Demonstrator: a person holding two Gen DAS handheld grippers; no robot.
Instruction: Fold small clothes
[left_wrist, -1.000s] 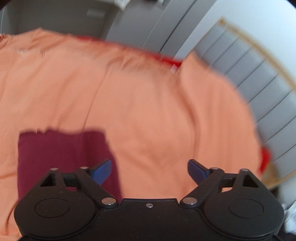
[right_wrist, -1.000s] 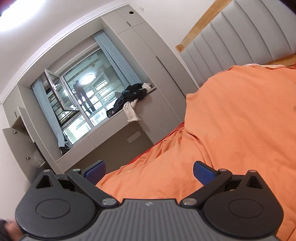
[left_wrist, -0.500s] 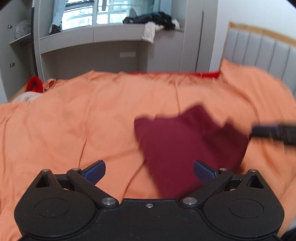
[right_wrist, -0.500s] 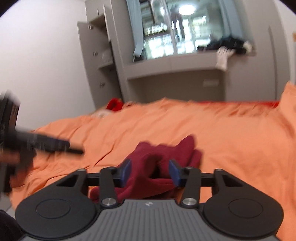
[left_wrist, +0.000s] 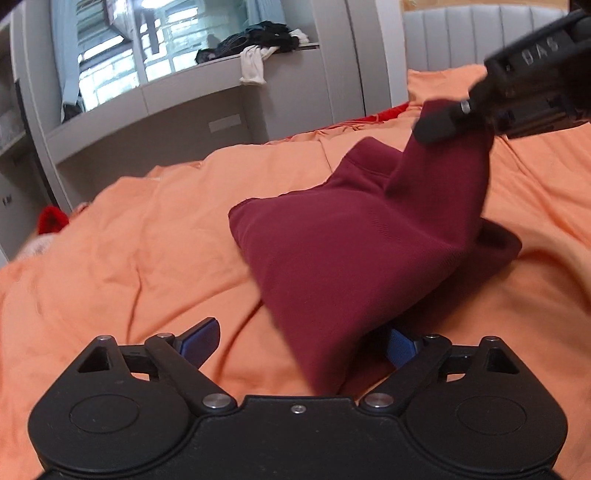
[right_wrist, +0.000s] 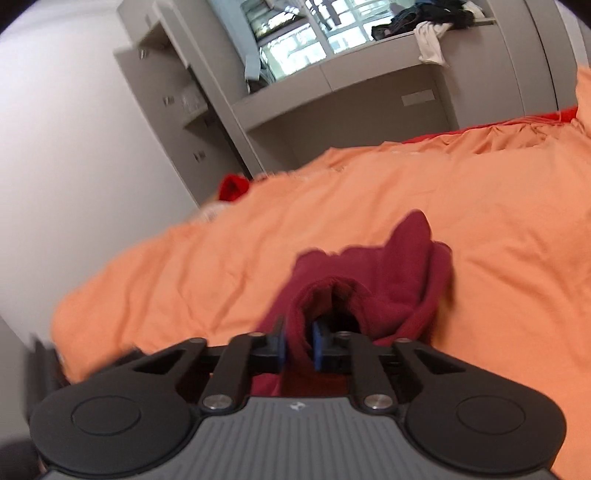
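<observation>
1. Right claw (right_wrist: 298, 345): its two blue pads are sitting close together, pinching a fold of one maroon garment (right_wrist: 373, 291). The pinched fold is forming an open loop just ahead of the pads.
2. In the left wrist view the right claw (left_wrist: 439, 123) is entering from the upper right, lifting one corner of the maroon garment (left_wrist: 354, 254) off the bed; the cloth is hanging from it in a tent shape, with the lower part draping down to the cover.
3. Left claw (left_wrist: 299, 341): the two fingers are standing wide apart and gripping nothing. The left pad (left_wrist: 201, 338) is showing in full; the right pad (left_wrist: 400, 343) is partly hiding behind the garment's lower edge, which is hanging between the fingers. Whether the cloth is touching that pad, I cannot tell.
4. Count: one garment in play, two claws, one of them clamped.
5. Beneath: one orange bed cover (left_wrist: 129, 258), wrinkled and carrying the garment near its middle. A strip of red sheet (right_wrist: 461, 133) is showing along its far edge.
6. Near the bed's far left corner: one small red item (right_wrist: 232, 186), blurred, lying beside something pale.
7. Further out: grey built-in cabinets (right_wrist: 332, 96) running under one window (left_wrist: 122, 51). One heap of dark clothes (left_wrist: 251, 38) is lying on the sill, with one white piece (left_wrist: 253, 66) hanging over its edge.
8. Upper right, left wrist view: one grey padded headboard (left_wrist: 461, 37).
</observation>
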